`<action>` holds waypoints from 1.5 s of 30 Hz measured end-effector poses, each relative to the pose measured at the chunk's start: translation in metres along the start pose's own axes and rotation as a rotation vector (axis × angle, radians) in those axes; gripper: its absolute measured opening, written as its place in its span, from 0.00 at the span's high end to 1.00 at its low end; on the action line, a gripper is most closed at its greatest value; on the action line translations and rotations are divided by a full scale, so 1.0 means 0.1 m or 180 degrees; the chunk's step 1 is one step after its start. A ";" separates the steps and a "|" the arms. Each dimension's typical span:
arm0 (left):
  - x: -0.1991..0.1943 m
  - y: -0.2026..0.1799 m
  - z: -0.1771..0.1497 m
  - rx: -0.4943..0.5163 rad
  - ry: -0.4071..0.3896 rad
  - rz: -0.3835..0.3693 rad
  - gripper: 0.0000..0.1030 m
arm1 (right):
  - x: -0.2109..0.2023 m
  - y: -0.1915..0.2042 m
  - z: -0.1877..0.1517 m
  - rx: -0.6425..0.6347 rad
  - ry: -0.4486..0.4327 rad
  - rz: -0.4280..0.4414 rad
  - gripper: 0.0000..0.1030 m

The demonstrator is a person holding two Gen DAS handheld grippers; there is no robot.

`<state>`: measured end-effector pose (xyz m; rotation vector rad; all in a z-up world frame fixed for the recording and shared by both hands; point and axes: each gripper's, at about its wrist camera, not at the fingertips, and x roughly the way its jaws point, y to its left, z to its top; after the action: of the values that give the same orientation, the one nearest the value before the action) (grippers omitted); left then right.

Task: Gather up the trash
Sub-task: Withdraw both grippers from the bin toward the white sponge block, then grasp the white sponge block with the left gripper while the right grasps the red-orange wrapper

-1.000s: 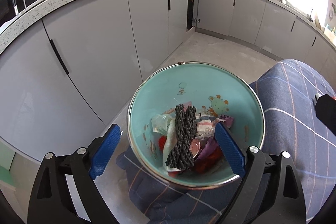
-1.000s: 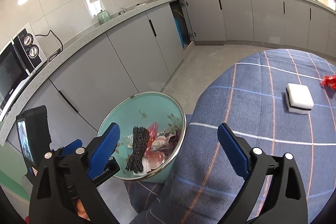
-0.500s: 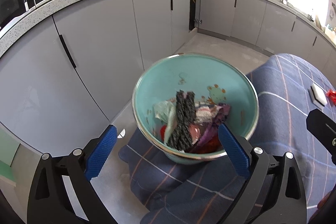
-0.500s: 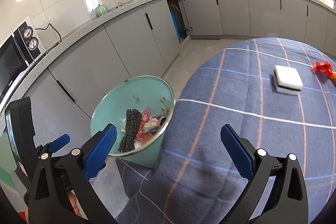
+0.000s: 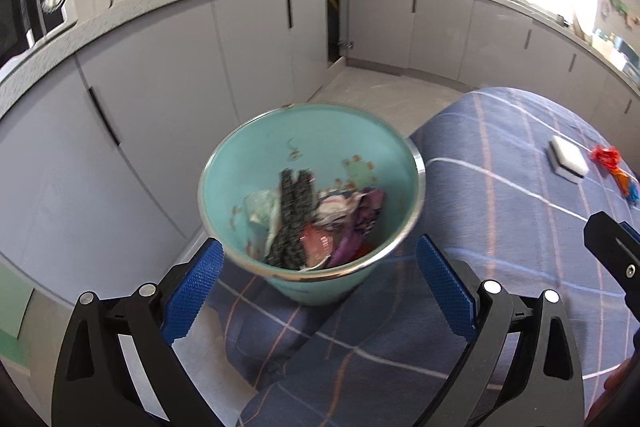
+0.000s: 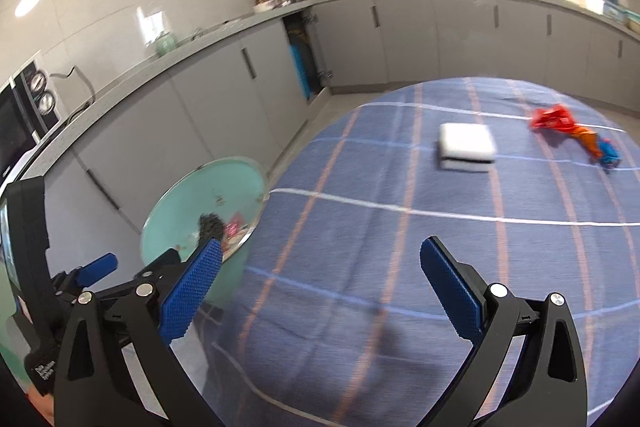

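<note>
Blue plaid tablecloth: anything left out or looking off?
Yes. A crumpled red wrapper and an orange-and-blue scrap lie loose on the blue plaid tablecloth, beyond the white sponge block, not in the teal trash bucket. One grey cabinet door stands ajar.

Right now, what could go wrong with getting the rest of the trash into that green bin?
1. The teal bin stands beside the table, right against the hanging blue cloth; a bump or snag on the cloth might tip it.
2. The white sponge lies between the open right gripper and the red wrapper; a low reach might knock it.
3. The wrapper and the orange and blue scraps look thin and crumpled, so they could slip out and fall on the floor.
</note>
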<state>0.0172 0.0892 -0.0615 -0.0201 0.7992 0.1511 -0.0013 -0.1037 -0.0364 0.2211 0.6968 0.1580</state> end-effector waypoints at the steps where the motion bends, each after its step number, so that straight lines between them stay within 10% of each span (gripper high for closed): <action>1: -0.02 -0.07 0.02 0.0029 -0.0025 -0.0030 0.08 | -0.05 -0.08 0.01 0.0032 -0.0049 -0.0052 0.05; 27: 0.13 -2.04 0.48 0.0844 -0.0115 -0.0870 0.04 | -0.42 -2.32 0.39 0.0726 -0.0388 -0.1152 0.05; 45: 0.76 -2.97 0.71 0.1032 0.0152 -0.0826 0.05 | 0.71 -3.09 1.08 0.0114 0.0365 -0.1174 0.26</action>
<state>0.1623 -0.1895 -0.0782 0.1790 0.8536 -0.2259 0.1438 -0.4023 -0.0781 0.1152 0.8429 -0.1958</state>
